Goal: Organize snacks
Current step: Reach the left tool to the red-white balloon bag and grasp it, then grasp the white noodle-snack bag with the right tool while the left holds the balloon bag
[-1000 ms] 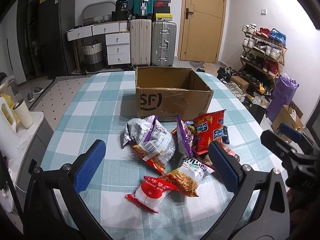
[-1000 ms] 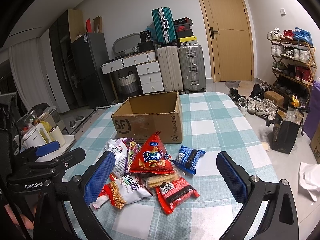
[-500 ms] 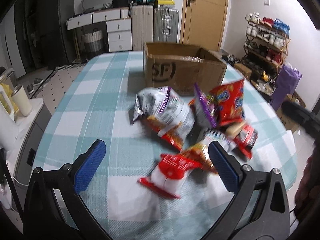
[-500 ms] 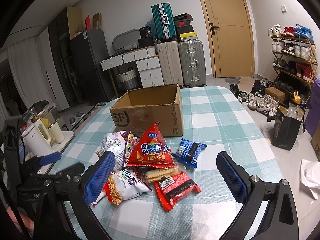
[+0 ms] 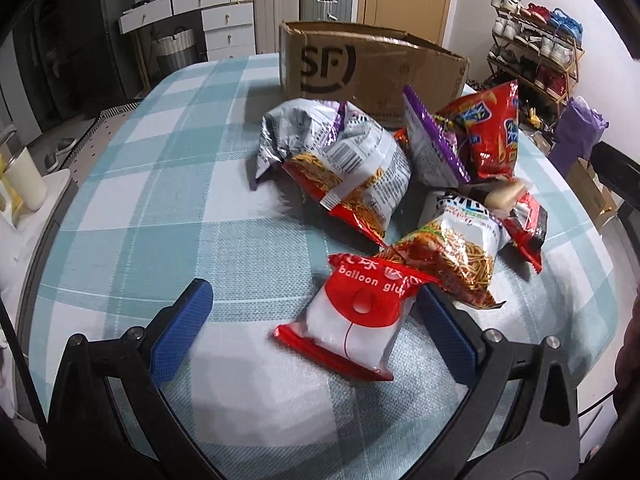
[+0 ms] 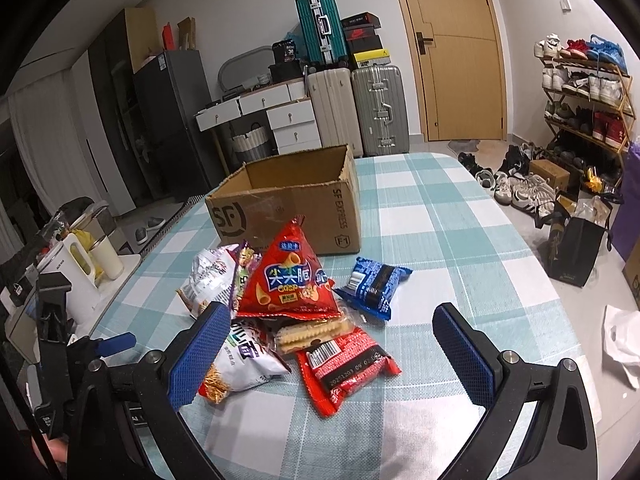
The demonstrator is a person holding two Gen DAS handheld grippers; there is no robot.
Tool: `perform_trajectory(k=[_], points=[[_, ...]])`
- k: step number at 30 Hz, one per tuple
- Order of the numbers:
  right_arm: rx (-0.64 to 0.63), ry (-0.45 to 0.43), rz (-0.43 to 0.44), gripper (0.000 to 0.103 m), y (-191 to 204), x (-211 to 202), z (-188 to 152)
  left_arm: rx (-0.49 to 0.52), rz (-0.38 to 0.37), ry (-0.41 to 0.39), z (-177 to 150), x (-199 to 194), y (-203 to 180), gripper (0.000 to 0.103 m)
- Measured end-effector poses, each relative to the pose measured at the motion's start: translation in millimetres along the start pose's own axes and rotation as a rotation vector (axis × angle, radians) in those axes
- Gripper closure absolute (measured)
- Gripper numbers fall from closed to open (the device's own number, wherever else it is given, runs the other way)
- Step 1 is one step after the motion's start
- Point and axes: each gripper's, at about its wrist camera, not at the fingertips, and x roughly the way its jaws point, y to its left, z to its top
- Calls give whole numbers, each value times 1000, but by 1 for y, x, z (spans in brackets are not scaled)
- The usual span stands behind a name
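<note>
A pile of snack bags lies on the checked tablecloth [image 5: 140, 208] in front of an open cardboard box [image 5: 368, 68]. In the left wrist view my left gripper [image 5: 316, 328] is open, low over the table, with a red-and-white "balloon" packet [image 5: 356, 320] lying between its blue pads. Behind the packet are two noodle-snack bags [image 5: 352, 172], a purple bag and a red crisp bag [image 5: 492, 136]. In the right wrist view my right gripper [image 6: 332, 352] is open above the pile, near a red wrapper [image 6: 344, 364], a biscuit pack, a red triangular crisp bag [image 6: 288, 280] and a blue packet [image 6: 372, 284].
The box [image 6: 288, 204] stands at the table's middle, its inside hidden. A side cabinet with a kettle and cup [image 6: 100, 256] is left of the table. Suitcases [image 6: 360, 108], drawers, a door and a shoe rack [image 6: 584, 96] line the room behind.
My left gripper has dropped and moved forward toward the pile, so the red-and-white packet now lies between its pads. My right gripper has shifted slightly closer. Both stay open.
</note>
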Motion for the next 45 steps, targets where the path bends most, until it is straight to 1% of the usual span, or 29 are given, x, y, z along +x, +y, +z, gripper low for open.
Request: perform_trajectory(k=[2, 3, 4, 5, 6, 7, 8, 9, 10, 12, 17, 19, 23, 29, 37, 45], points=[[3, 5, -1, 0, -2, 3, -1, 0, -6, 8, 1, 5, -1, 3], [5, 8, -1, 0, -3, 5, -2, 0, -9, 11, 1, 7, 0, 7], [7, 11, -2, 0, -4, 6, -2, -1, -20, 16, 2, 10, 0, 15], [8, 14, -2, 0, -5, 8, -3, -1, -29, 21, 3, 13, 0, 19], [9, 15, -2, 0, -4, 9, -4, 1, -43, 28, 4, 17, 1, 28], [9, 19, -3, 0, -4, 10, -4, -1, -59, 40, 3, 19, 2, 40], [10, 22, -4, 0, -6, 12, -4, -7, -78, 49, 3, 22, 3, 45], [12, 24, -4, 0, -6, 12, -5, -3, -98, 34, 4, 22, 5, 60], [15, 25, -4, 0, -7, 13, -5, -5, -122, 40, 4, 23, 8, 63], [20, 28, -2, 0, -8, 14, -6, -14, -168, 38, 6, 25, 14, 64], [17, 39, 18, 0, -5, 16, -8, -21, -203, 34, 12, 34, 25, 64], [17, 44, 25, 0, -3, 15, -9, -27, -205, 25, 10, 29, 27, 64], [25, 59, 49, 0, -1, 17, -8, -33, -207, 17, 17, 31, 32, 64], [9, 74, 82, 0, 7, 18, -10, -50, -221, 3, 11, 14, 33, 64], [-82, 121, 100, 0, 38, 30, -13, -86, -223, -9, 6, -4, 48, 64], [-200, 208, 118, 0, 81, 59, -28, -131, -191, -23, 5, -17, 74, 64]])
